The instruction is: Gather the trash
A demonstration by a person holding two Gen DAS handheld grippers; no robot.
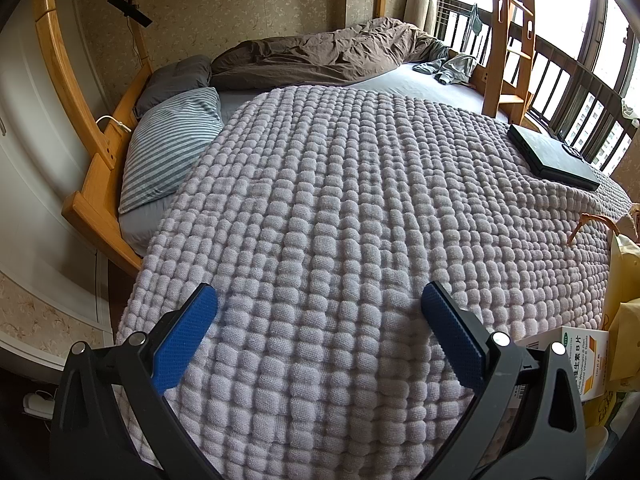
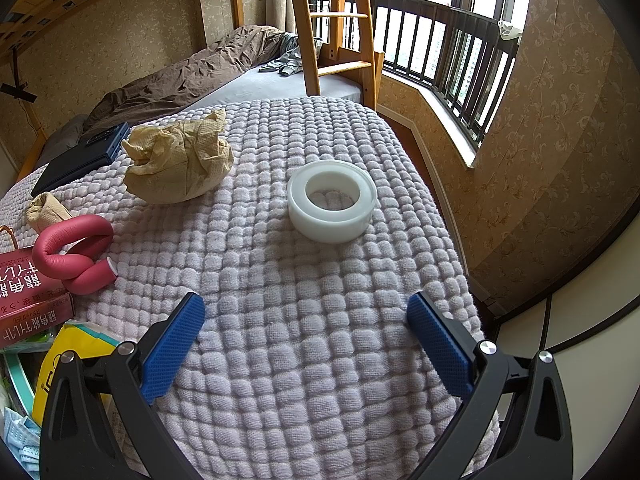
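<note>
A big crumpled tan paper towel [image 2: 180, 164] lies on the lilac quilted blanket [image 2: 300, 320], with a smaller tan wad [image 2: 46, 210] to its left. A white tape roll [image 2: 332, 206] sits right of centre, ahead of my right gripper [image 2: 306, 312], which is open and empty above the blanket. A bent pink foam roller [image 2: 76, 256] rests beside red boxes [image 2: 28, 300]. My left gripper [image 1: 319, 304] is open over bare blanket [image 1: 340, 200], holding nothing. A white and orange medicine box [image 1: 580, 360] and yellow paper bag [image 1: 624, 280] show at its right.
A black flat case [image 1: 556, 158] lies on the blanket's far side. A striped pillow [image 1: 168, 148], brown duvet [image 1: 320, 56] and wooden ladder [image 2: 336, 40] stand behind. Bed edge drops to the floor at right [image 2: 432, 152]. Yellow bag [image 2: 68, 360] and blue masks [image 2: 20, 440] lie lower left.
</note>
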